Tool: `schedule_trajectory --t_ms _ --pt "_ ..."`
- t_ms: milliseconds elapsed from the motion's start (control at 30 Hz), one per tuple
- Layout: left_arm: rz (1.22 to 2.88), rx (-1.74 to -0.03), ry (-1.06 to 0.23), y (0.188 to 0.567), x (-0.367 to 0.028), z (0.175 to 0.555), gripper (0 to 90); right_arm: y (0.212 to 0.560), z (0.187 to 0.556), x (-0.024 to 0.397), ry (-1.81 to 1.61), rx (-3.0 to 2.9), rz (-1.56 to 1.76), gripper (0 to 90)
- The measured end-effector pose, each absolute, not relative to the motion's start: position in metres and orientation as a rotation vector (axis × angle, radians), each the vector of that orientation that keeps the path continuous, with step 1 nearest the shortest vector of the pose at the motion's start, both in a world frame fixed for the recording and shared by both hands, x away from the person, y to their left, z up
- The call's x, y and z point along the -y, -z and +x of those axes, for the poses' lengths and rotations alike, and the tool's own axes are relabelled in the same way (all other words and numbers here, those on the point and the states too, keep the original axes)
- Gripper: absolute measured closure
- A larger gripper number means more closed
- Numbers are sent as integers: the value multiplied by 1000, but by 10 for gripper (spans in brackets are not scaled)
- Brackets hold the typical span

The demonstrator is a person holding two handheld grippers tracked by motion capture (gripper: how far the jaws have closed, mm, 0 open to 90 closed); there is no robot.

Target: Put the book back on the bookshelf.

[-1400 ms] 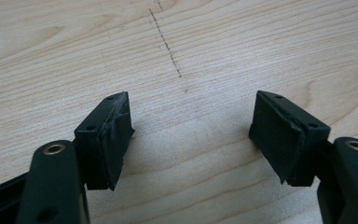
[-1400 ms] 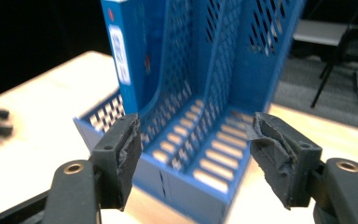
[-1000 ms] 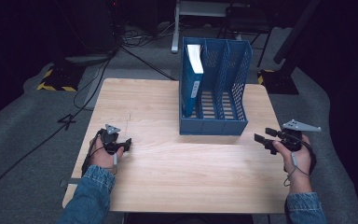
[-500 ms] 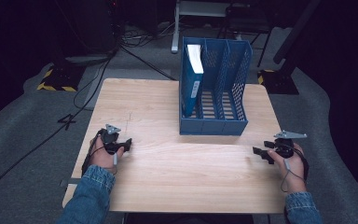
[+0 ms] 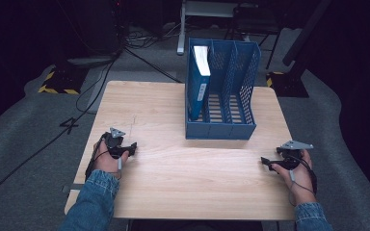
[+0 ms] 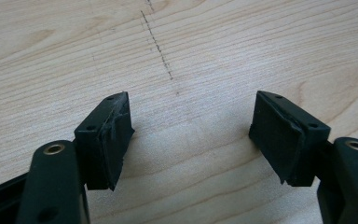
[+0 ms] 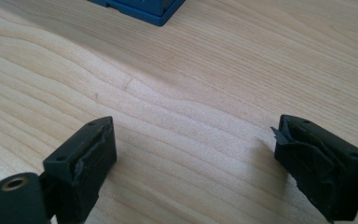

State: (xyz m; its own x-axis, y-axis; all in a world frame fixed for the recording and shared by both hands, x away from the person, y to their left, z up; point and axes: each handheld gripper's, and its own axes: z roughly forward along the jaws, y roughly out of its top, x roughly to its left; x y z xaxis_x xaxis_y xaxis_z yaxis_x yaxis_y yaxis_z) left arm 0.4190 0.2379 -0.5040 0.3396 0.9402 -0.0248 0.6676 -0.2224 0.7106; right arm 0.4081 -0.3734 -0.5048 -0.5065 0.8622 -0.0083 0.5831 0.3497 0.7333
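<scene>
Worktop (image 5: pixel 173 115): pale wood, square, bare apart from one rack.
File rack (image 5: pixel 220 131): blue, three slots, upright at the 1 o'clock part of the worktop; its front lip faces the person.
Book (image 5: pixel 198 82): blue with a white top edge, standing upright in the leftmost slot; the other two slots look empty.
Left hand-held gripper (image 5: pixel 127 148): resting at 8 o'clock near the worktop's edge, jaws wide apart, nothing between them.
Right hand-held gripper (image 5: pixel 266 162): at 4 o'clock near the right edge, jaws wide apart and empty, pointing toward the middle.
Change: over the last second the right hand-held gripper has dropped and drawn back toward the person, from raised beside the rack to low over the wood; the left has not moved.
Meaning: judged as a rest or finish pose; with the book seated in its slot and both hands well apart from the rack, the filing looks done.
Left gripper view: shows a faint dotted pencil line (image 6: pixel 157 43) on the grain ahead of the pads, barely a mark from above.
Right gripper view: catches the rack's front corner (image 7: pixel 140 10) at 12 o'clock and confirms frayed pads (image 7: pixel 95 161) close to the wood; contact cannot be told.
</scene>
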Motion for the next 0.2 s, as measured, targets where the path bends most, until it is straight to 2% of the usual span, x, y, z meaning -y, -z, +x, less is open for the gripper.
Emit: schedule_trajectory --t_ms 200 --pt "1985 -1382 -546 504 -238 418 293 505 408 373 -958 -2206 1291 137"
